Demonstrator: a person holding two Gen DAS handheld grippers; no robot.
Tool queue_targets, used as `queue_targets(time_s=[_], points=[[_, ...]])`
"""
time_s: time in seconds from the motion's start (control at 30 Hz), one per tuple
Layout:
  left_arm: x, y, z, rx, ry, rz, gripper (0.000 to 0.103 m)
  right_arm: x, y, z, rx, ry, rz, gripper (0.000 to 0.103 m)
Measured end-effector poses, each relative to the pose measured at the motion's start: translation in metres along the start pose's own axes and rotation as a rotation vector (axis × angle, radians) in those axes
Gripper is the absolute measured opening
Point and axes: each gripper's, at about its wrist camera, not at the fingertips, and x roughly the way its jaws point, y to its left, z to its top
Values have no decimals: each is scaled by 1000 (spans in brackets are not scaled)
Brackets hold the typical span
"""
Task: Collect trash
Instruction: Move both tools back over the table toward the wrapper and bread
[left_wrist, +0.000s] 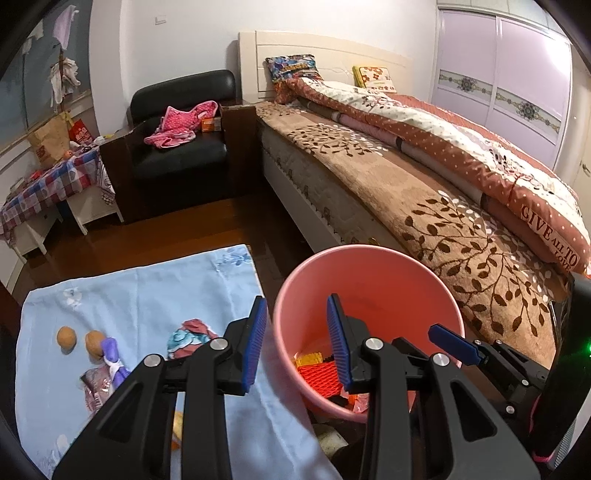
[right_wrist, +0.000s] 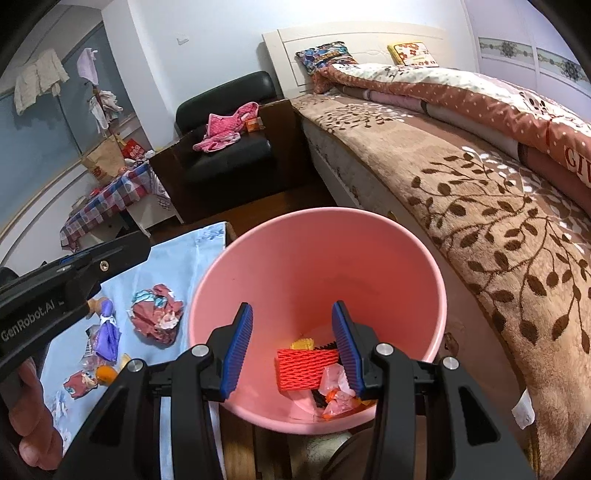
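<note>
Over the bin: both grippers hang above the pink bin, pointing down into it.
L fingers: left gripper spread apart, nothing between them; one pad over the cloth edge, the other over the bin mouth.
R fingers: right gripper also parted, nothing gripped; both pads inside the bin's rim as seen from its own cam.
Bin contents: red foam net, yellow scrap, clear/pink wrappers at the bottom.
Trash left: crumpled red paper wad on the blue cloth covering the bench, just left of the bin; smaller red scrap, purple wrapper, orange bit nearby; two brown balls farther left.
Key relation: remaining trash lies to the left of both grippers, on the cloth, w/ the bin on the right.
Nearer hand: left, I judge; it sits btwn the bin and the wad, the right would have to cross over.
Wad axis: roughly round, no clear long axis, so any finger angle looks ok.
Next move (guess): left swings left and down to the wad.
</note>
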Motion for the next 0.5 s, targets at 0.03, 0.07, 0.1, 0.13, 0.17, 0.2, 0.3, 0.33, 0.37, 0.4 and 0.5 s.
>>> queue_targets(time_s=[0.03, 0.07, 0.1, 0.13, 0.17, 0.2, 0.3, 0.33, 0.37, 0.4, 0.5], points=[[-2, 2, 0, -6, -2, 1, 34, -2, 2, -1, -4, -1, 2, 44], [-4, 4, 0, -10, -4, 2, 34, -2, 4, 0, -8, -3, 4, 44], [-6, 6, -1, -14, -7, 4, 34, -4, 6, -1, -12, -5, 6, 44], [-8, 9, -1, -17, -10, 7, 34, -5, 8, -1, -16, -6, 9, 44], [-11, 11, -2, -20, -14, 10, 34, -6, 11, -2, -20, -7, 12, 44], [-14, 14, -3, -24, -17, 15, 34, -7, 13, -2, -25, -9, 14, 44], [-20, 22, -5, -36, -24, 27, 34, -9, 21, -2, -38, -11, 21, 44], [-22, 25, -6, -40, -24, 30, 34, -9, 23, -2, -43, -11, 25, 44], [-23, 29, -7, -47, -25, 35, 34, -9, 26, -2, -48, -12, 29, 44], [-25, 32, -7, -51, -26, 38, 34, -10, 29, -3, -53, -13, 33, 44], [-29, 43, -10, -66, -28, 52, 34, -12, 38, -4, -72, -17, 48, 44]])
